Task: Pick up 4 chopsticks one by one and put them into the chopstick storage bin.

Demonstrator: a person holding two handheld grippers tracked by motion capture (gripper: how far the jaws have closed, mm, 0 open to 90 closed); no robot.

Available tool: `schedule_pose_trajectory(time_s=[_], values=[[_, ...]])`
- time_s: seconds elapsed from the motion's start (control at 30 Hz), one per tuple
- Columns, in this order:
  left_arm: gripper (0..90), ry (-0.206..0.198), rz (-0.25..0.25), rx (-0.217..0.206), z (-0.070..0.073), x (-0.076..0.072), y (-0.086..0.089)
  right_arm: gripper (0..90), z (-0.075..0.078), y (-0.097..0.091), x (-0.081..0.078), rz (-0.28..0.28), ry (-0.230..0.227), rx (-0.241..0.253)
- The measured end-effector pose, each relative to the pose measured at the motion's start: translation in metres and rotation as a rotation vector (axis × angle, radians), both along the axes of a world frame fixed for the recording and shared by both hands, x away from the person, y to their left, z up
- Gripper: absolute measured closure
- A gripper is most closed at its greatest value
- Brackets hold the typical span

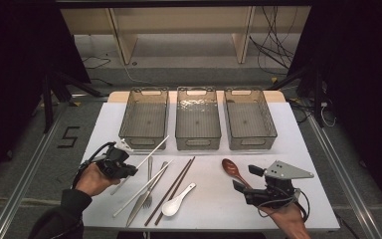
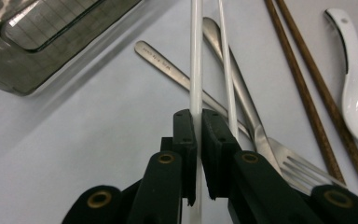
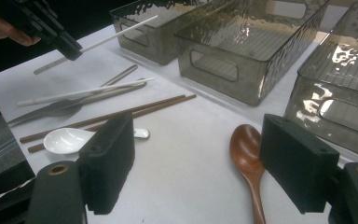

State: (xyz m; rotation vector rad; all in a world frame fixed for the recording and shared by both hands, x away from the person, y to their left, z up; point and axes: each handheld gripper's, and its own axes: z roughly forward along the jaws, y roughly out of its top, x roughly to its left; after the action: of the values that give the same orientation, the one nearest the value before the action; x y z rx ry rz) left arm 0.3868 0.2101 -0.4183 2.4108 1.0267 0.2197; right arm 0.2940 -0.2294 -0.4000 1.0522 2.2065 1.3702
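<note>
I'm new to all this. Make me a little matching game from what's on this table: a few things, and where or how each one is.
Things:
1. white chopstick
2. wooden spoon
3. white soup spoon
4. middle basket

States:
A. empty
B. lying between the open right gripper's fingers
C. clamped in the left gripper
D. lying beside the brown chopsticks

Pairs: 1-C, 2-B, 3-D, 4-A
</note>
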Motion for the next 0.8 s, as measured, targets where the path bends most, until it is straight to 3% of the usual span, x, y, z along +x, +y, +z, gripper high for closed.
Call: schedule_pose_trajectory(time_s=[0.3,0.8], values=[[84.2,-0.07,0.063,-0.096,0.018,0.011,0.006,27.6,0.0,0.0,0.0,-0.005,0.003,0.0],[84.2,-0.171,0.144,-0.155,0.051,0.047,0.013,27.6,0.0,-0.002,0.001,-0.008,0.001,0.006]])
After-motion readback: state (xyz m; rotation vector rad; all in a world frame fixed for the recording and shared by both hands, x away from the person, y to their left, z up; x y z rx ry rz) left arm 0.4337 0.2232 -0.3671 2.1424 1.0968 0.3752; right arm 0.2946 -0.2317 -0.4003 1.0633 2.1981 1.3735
